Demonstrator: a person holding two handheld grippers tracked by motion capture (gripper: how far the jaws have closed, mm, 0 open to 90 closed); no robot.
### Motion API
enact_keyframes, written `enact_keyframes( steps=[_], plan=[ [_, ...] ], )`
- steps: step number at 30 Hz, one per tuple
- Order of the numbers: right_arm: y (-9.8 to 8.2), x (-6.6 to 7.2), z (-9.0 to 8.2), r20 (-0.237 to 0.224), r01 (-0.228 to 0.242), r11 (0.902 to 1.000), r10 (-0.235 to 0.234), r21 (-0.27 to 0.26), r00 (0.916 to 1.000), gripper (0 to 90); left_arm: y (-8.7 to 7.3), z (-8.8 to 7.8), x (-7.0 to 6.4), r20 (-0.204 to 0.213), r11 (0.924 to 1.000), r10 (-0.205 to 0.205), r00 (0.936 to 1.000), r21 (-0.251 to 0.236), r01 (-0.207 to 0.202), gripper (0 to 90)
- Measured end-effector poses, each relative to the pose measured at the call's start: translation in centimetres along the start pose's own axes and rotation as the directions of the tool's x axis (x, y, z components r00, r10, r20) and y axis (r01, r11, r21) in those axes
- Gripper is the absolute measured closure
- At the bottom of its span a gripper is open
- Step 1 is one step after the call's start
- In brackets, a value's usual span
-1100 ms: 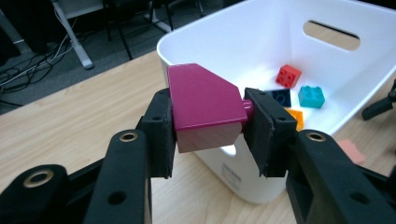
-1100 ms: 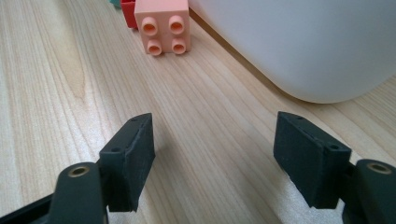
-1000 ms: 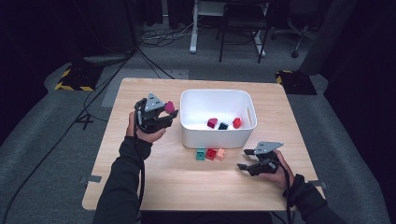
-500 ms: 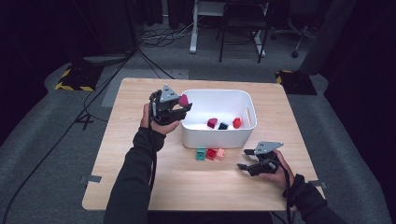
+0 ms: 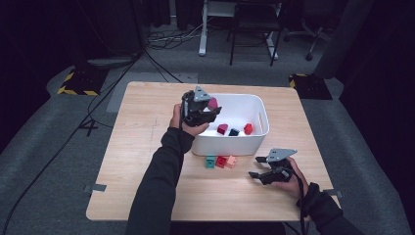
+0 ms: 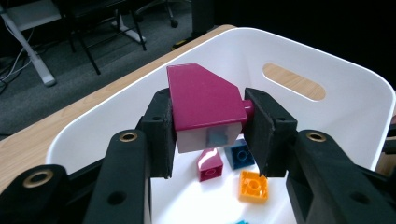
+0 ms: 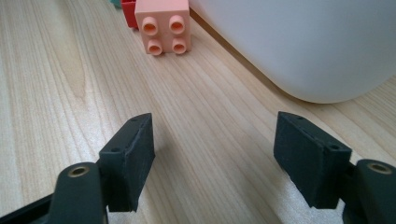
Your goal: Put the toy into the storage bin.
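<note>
Left gripper [image 6: 208, 133] above the near-left corner of the white bin [image 5: 254, 105], fingers [image 6: 161, 135] pinching a magenta sloped brick [image 6: 205, 105]. Right gripper [image 7: 215, 158] low over the counter [image 7: 56, 70] near-right of the bin, fingers spread, nothing between them.

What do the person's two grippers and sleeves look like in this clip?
Both the left gripper and the right gripper are black, each topped by a grey three-cornered plate. Their jaws are chunky black bars with brass-ringed holes, ending in flat, dark rectangular pads. The person wears dark long sleeves reaching the wrists, and a dark strap shows around the right wrist.
</note>
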State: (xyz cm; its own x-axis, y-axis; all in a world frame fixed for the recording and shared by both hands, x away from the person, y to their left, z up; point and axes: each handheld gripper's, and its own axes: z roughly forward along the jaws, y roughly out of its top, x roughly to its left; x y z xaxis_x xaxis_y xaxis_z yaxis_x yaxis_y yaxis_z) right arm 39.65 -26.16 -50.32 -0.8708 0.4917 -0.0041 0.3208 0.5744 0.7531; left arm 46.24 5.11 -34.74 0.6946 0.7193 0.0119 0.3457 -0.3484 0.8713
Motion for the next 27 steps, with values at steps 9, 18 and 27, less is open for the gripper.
enact_keyframes(
  steps=[9, 18, 27],
  plan=[
    [0.0, 0.0, 0.0, 0.0, 0.001, 1.0, -0.001, 0.0, 1.0, 29.3, 1.1, 1.7, -1.6, -0.008, 0.9996, 0.016, 0.9998, 0.024, -0.016, 56.1],
    [0.0, 0.0, 0.0, -0.001, 0.001, 1.0, -0.001, 0.0, 1.0, 29.2, 1.4, 1.5, -1.8, -0.008, 0.9995, 0.025, 0.9996, 0.02, -0.025, 49.6],
    [0.0, 0.0, 0.0, -0.001, 0.002, 1.0, -0.002, 0.0, 1.0, 29.0, 1.3, 0.1, -1.9, -0.042, 0.9998, 0.02, 0.9989, 0.008, -0.02, 35.7]
  ],
)
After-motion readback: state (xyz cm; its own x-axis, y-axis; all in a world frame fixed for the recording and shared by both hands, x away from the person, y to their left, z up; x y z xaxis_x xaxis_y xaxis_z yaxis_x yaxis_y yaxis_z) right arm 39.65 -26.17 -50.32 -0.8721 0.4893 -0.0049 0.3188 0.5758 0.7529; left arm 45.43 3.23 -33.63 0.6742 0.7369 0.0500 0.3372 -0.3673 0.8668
